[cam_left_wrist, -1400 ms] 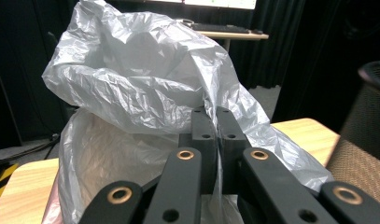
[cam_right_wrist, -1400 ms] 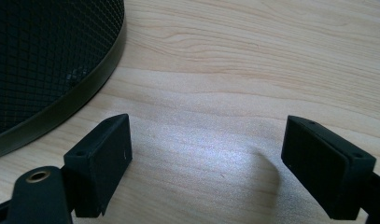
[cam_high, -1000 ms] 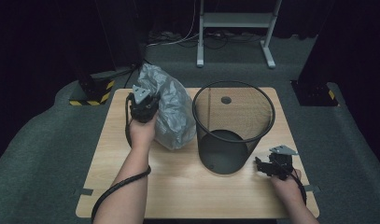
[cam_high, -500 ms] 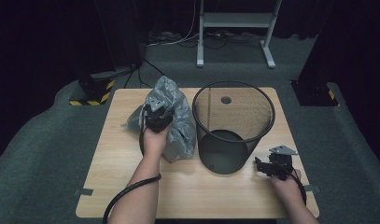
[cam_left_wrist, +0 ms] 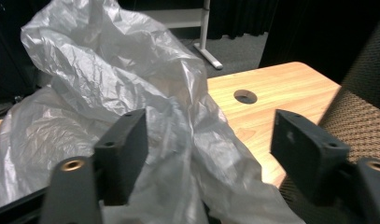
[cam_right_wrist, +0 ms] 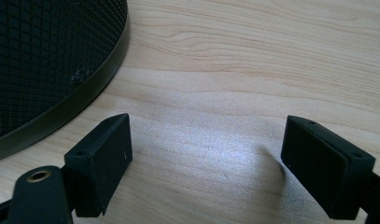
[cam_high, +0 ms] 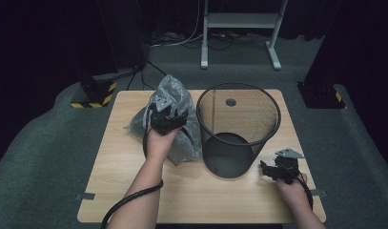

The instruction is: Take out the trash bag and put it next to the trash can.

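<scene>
Where carpet darkens, wooden table (cam_high: 134,191) stands

Recording lab or studio: black curtains (cam_high: 48,43), grey carpet (cam_high: 39,157), 1 wooden worktop (cam_high: 220,200), hazard-taped stand base (cam_high: 94,98), white frame legs (cam_high: 239,28), floor cables (cam_high: 182,40).

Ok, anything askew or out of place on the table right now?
Nothing damaged or spilled. The grey plastic bag lies crumpled beside the mesh bin, not in it; the bin stands upright. The left gripper has just been opening, bag plastic between its jaws.
</scene>
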Demonstrator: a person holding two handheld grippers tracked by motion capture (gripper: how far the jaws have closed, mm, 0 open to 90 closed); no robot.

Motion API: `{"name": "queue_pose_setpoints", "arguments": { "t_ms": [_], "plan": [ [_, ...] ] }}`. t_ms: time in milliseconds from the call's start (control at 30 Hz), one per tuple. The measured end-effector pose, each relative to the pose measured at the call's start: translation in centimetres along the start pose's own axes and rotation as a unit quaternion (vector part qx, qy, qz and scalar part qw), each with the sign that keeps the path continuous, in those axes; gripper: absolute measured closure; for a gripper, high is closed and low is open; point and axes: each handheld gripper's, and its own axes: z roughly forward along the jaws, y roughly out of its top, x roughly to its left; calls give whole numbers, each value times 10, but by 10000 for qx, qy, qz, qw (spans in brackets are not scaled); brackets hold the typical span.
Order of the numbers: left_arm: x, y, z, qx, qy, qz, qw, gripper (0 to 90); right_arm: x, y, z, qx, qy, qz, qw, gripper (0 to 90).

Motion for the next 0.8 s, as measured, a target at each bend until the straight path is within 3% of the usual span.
{"name": "queue_pose_setpoints", "arguments": {
  "t_ms": [200, 400, 800],
  "plan": [
    [2, -9, -23, 116, -69, 119, 9998, 174, 0, 0, 0, 2, 17, 4, 10000, 163],
    [10, -25, -44, 184, -145, 32, 9997, 158, -1, 0, 0, 28, 64, 33, 10000, 163],
    [24, -71, -78, 494, -149, 11, 9987, 157, -1, 0, 1, 34, 100, 40, 9999, 163]
  ]
}}
